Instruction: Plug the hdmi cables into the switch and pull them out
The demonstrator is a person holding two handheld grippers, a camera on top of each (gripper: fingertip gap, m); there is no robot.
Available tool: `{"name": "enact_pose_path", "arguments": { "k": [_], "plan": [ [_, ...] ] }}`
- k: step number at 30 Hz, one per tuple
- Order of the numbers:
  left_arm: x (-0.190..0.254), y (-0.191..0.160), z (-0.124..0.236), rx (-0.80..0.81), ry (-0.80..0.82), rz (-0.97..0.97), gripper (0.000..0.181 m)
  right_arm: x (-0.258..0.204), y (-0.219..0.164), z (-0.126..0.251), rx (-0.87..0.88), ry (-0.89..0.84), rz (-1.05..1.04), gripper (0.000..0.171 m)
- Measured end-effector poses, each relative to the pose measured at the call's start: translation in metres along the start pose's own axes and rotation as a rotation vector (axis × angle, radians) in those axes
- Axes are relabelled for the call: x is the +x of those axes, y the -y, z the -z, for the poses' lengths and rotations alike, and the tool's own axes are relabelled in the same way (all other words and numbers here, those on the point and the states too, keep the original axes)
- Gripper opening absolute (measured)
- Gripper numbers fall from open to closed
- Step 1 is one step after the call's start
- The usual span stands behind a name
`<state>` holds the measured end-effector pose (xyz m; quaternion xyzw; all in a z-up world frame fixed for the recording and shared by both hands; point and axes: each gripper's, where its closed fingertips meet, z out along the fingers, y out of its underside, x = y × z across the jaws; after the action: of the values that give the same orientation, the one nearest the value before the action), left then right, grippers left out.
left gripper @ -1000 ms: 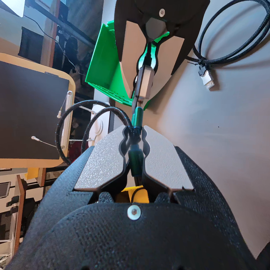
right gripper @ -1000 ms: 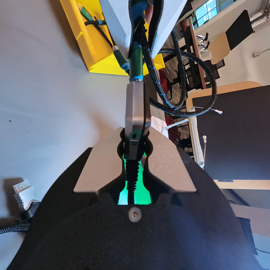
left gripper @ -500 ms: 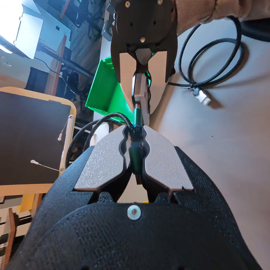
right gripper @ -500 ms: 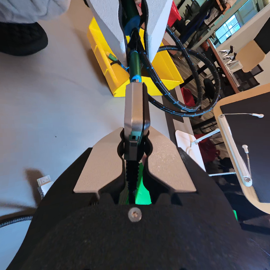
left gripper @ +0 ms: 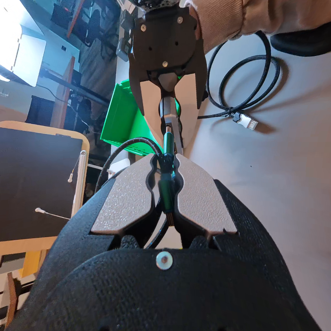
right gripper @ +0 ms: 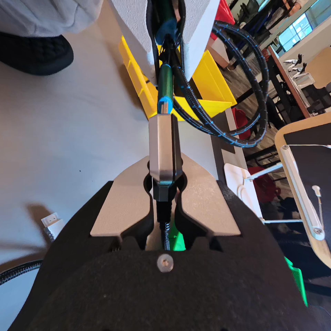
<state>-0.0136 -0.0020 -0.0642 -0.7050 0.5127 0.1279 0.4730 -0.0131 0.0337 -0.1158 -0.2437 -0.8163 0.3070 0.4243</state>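
Observation:
My left gripper [left gripper: 165, 158] is shut on the tied bundle of a black braided HDMI cable [left gripper: 125, 148] with green plugs. One green plug [left gripper: 168, 143] points forward at the grey switch [left gripper: 169, 112]. My right gripper [right gripper: 164, 162] is shut on that switch [right gripper: 161, 146] at its cabled end and holds it above the table. In the right wrist view the green plug [right gripper: 165, 89] has a blue collar, and its metal tip [right gripper: 163, 109] shows bare at the switch's port. The left gripper's white fingers [right gripper: 136, 35] are at the top of that view.
A second black braided cable with a white plug [left gripper: 245, 122] lies coiled on the grey table [left gripper: 268, 179]; the plug also shows in the right wrist view [right gripper: 52, 223]. A green bin [left gripper: 121, 121] and a yellow bin [right gripper: 207, 86] stand at the table's edge. A person's sleeve [left gripper: 241, 16] is behind the right gripper. There is about 7 centimeters between the tips of the two grippers.
The two grippers have drawn apart. The plug's collar sat flush against the switch; now its metal tip shows between collar and switch. Both grasps have held.

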Motion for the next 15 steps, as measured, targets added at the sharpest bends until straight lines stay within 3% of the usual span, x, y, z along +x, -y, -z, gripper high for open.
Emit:
{"name": "enact_pose_path", "arguments": {
  "k": [5,9,15],
  "plan": [
    [0.0,-0.017,-0.008,-0.186,0.05,-0.061,0.018,0.003,-0.013,-0.006,-0.121,-0.037,0.027,0.022],
    [0.007,-0.022,-0.01,-0.209,0.006,-0.047,0.018,-0.002,-0.019,-0.013,-0.189,-0.028,0.038,0.022],
    [0.007,-0.044,-0.018,-0.382,0.028,-0.085,0.018,-0.001,-0.032,-0.018,-0.303,-0.043,0.022,0.022]
  ]
}}
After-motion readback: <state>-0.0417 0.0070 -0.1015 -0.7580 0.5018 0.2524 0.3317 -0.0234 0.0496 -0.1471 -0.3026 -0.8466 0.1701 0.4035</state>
